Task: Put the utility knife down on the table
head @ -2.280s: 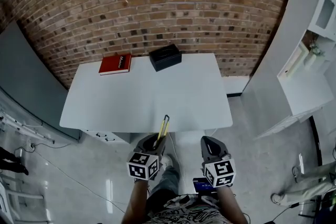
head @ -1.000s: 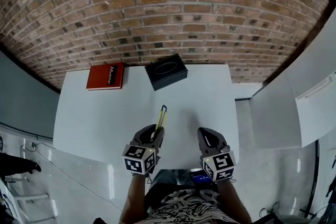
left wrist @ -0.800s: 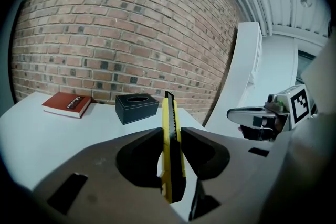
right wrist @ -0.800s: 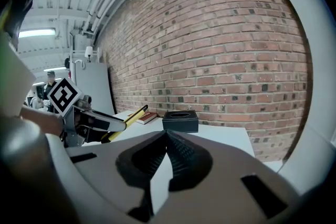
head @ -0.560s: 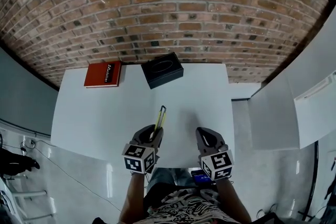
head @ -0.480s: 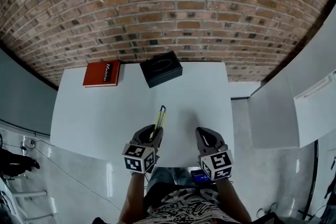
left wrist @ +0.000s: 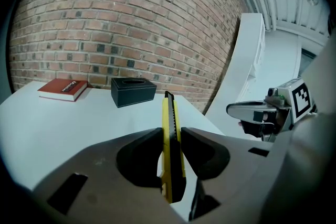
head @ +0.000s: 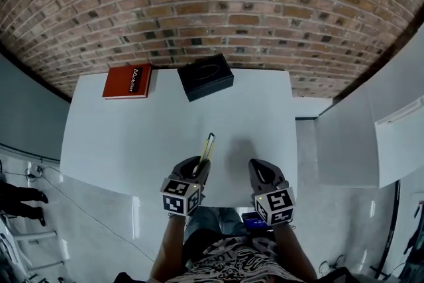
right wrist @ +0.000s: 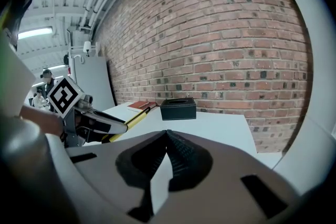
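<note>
- The left gripper (head: 199, 169) is holding the utility knife (head: 208, 146): its jaws are pressing on both flat sides of the yellow and black handle, with only the width of the knife between them.
- The knife is standing on its narrow edge and pointing away from the person, toward the far edge of the table (head: 126, 142). It is hanging over the near edge, a little right of the middle, and it seems to be above the surface, not resting on it.
- The right gripper (right wrist: 167, 137) is waiting just beside it at the same near edge. Its jaws are pressed together at the tips and are holding nothing.
- A black box (head: 205, 76) and a red book (head: 127, 82) are lying at the far edge, the book near the far left corner, both well apart from the knife.
- In my judgement the step in hand is the carrying of the knife over the table; the putting down is not yet done.
- The next move is probably calling for lowering the left gripper over the bare area near the near edge, turning the knife onto its flat side until it is touching the surface, and only then opening the jaws, so that the knife is not falling or sliding off the edge.
</note>
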A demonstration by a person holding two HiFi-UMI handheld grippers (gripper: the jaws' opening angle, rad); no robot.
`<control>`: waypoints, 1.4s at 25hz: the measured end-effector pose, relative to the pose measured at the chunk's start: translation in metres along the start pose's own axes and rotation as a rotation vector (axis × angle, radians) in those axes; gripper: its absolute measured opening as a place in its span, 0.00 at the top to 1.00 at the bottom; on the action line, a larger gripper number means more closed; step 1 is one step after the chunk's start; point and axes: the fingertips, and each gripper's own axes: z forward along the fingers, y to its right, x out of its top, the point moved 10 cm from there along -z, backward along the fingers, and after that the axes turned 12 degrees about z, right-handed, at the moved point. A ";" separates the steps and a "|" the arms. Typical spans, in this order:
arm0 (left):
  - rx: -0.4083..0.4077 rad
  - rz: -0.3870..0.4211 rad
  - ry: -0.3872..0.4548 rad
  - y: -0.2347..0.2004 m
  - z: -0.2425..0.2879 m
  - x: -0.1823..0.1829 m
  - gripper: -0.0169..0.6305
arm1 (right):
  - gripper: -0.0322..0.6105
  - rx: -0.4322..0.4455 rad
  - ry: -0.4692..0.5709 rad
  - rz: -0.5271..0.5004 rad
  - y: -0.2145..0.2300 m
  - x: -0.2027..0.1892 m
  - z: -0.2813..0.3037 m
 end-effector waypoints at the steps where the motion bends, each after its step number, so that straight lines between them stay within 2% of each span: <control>1: -0.002 -0.003 -0.009 0.000 0.002 -0.003 0.79 | 0.95 0.002 -0.004 0.004 0.000 -0.002 0.001; 22: -0.036 0.010 -0.180 0.008 0.044 -0.062 0.79 | 0.95 -0.026 -0.139 0.024 0.029 -0.041 0.018; 35: -0.038 0.054 -0.257 0.013 0.064 -0.084 0.79 | 0.95 -0.044 -0.168 0.059 0.042 -0.060 0.018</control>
